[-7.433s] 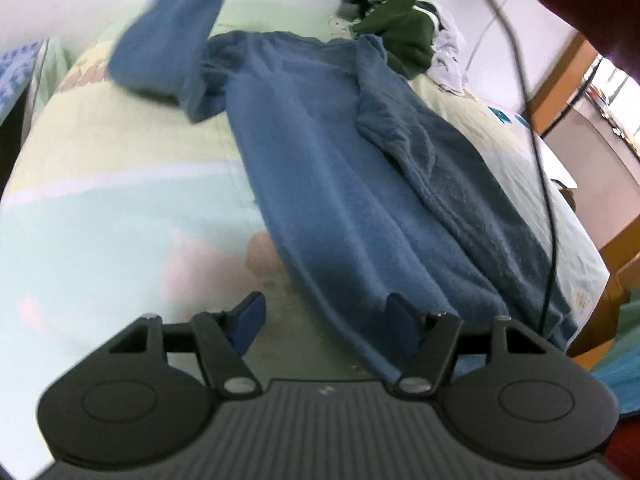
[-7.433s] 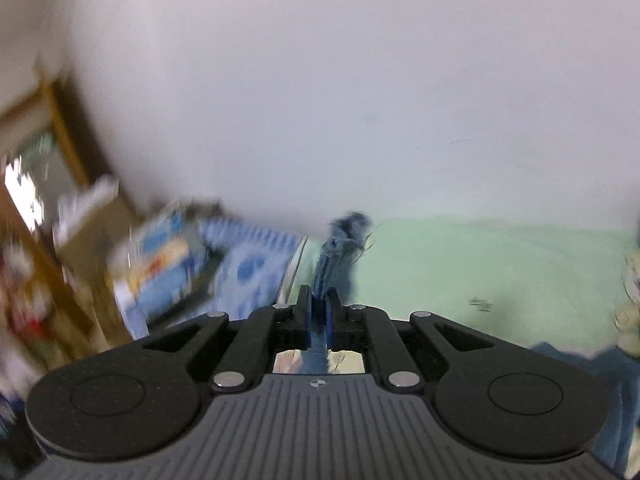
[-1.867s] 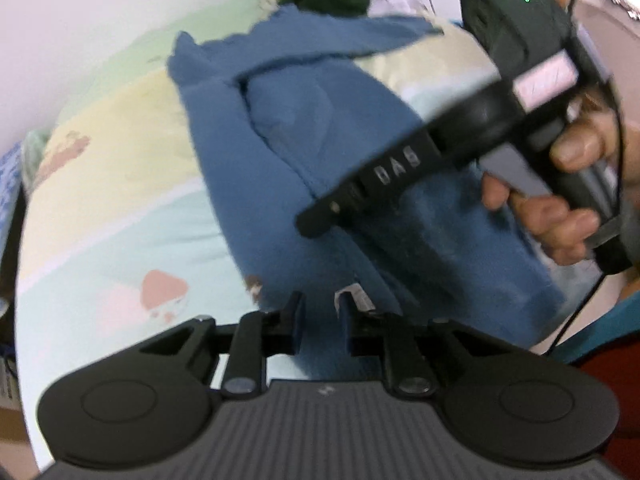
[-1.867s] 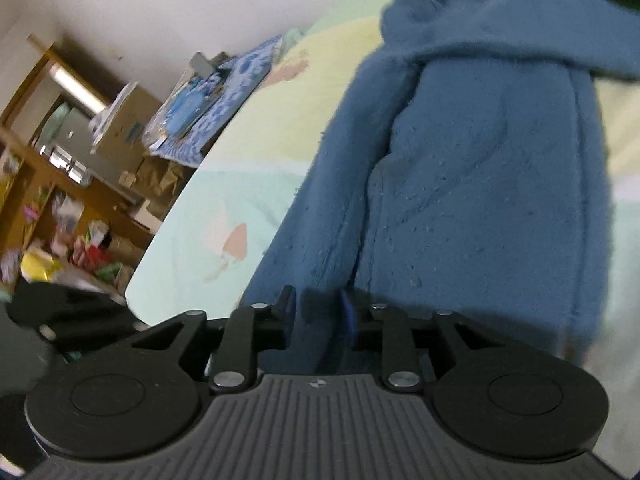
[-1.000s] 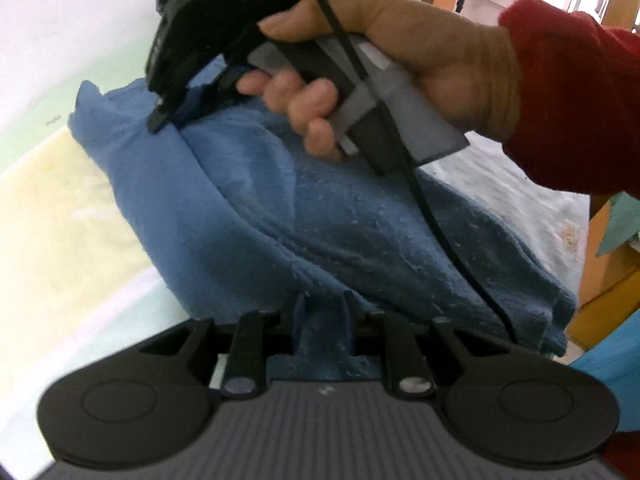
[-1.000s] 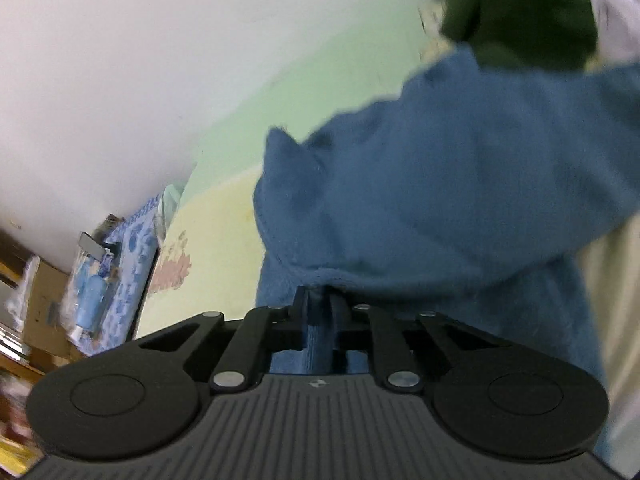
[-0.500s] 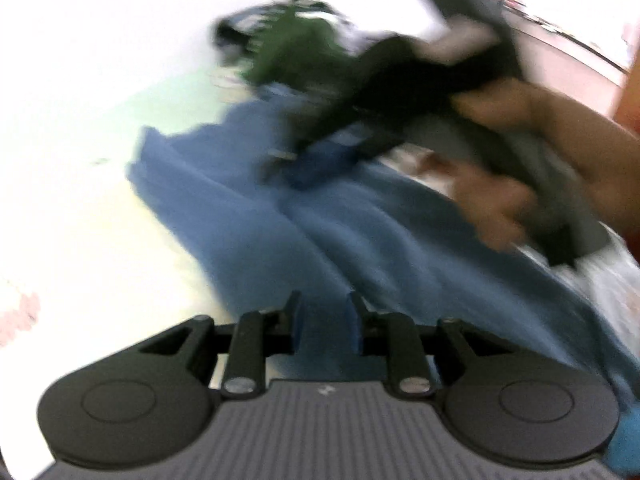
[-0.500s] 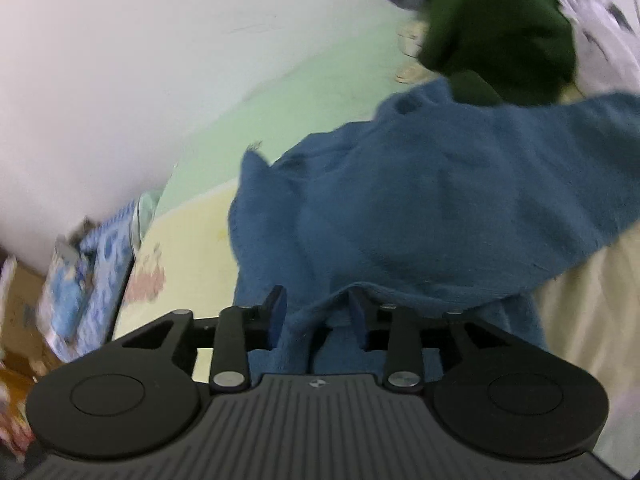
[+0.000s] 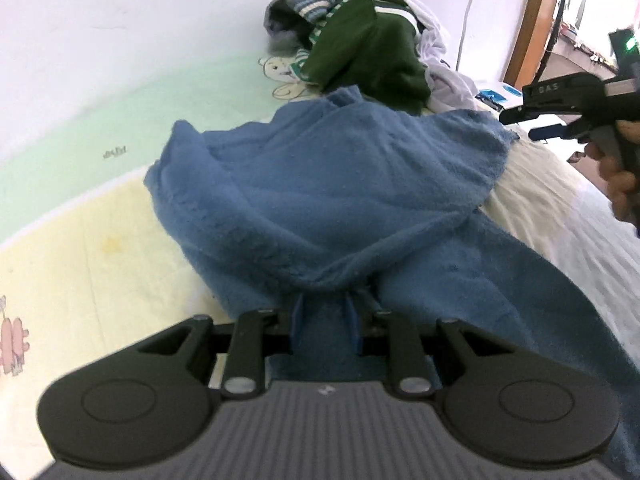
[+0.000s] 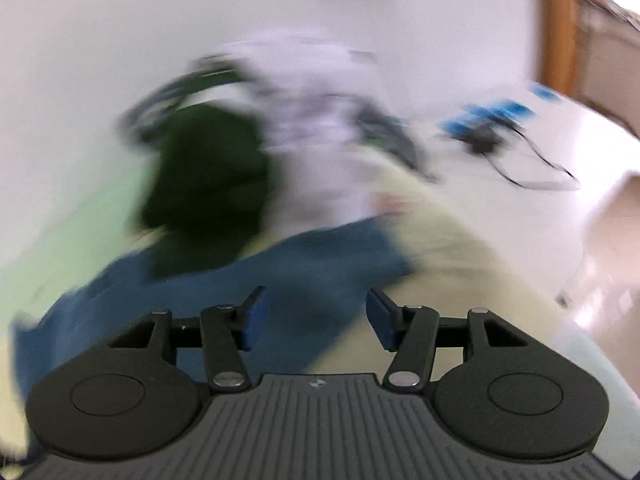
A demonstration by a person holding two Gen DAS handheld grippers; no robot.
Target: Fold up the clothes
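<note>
- Left wrist view: the left gripper [image 9: 323, 322] has its jaws narrowly parted with a bunched fold of the fuzzy blue fleece garment [image 9: 340, 200] pinched between the pads. The rest of the garment spreads ahead of the fingers across the pale yellow and green printed bed sheet [image 9: 80, 240].
- To fold cleanly, this hand would do best to keep its pinch and lay the held edge flat over the layer ahead, smoothing out the sag just in front of the jaws.
- Far to the right of the left gripper, the right gripper [image 9: 532, 122] is carried in a person's hand [image 9: 618, 168], clear of the garment's right corner.
- Against the frame half a second ago, that hand has moved off the cloth to the side.
- Right wrist view: heavily blurred. The right gripper [image 10: 314, 318] has just been opening and stands wide, apparently with nothing between its pads; the blue fleece garment [image 10: 280, 276] lies below and ahead, and a dark green garment [image 10: 208, 184] further ahead to the left.
- A second ago these jaws were clamped on the blue fleece.
</note>
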